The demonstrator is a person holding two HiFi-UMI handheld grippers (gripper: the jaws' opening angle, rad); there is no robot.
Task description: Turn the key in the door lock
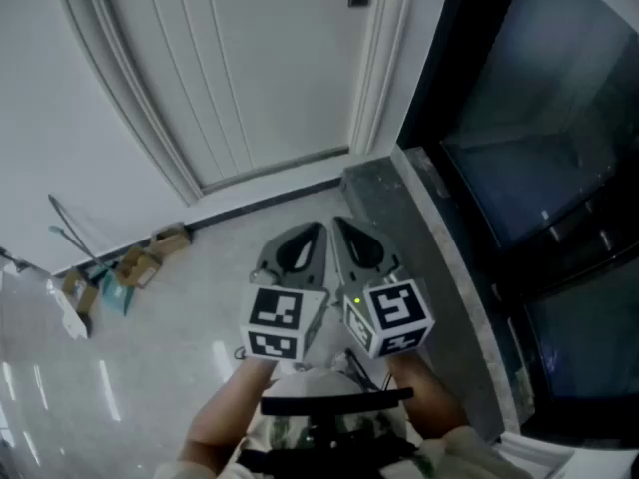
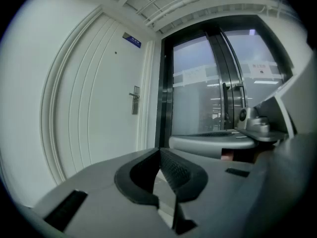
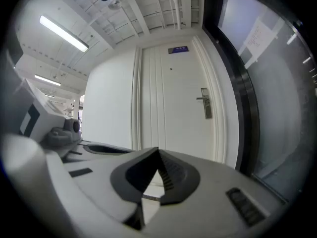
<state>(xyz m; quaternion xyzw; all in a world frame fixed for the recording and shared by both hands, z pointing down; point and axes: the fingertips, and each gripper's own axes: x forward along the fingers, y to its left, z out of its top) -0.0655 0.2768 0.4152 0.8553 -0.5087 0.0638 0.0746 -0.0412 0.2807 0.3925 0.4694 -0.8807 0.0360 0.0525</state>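
We are barely started: the left gripper (image 2: 159,151) and the right gripper (image 3: 158,151) hang side by side, each with its jaws pressed together on nothing, well apart from the white door (image 3: 168,113). Its lock plate (image 3: 207,109) with the handle (image 3: 201,98) sits by the edge nearest the glass front (image 3: 277,83) (too small for us to tell whether a key is in it). All is left, we judge — the approach, gripping the key, the turn

Pale glossy floor (image 1: 185,307), small cardboard boxes (image 1: 168,239) near the white wall (image 1: 60,118), teal packet (image 1: 117,295) just beside them, dark stone sill (image 1: 394,196) along the right
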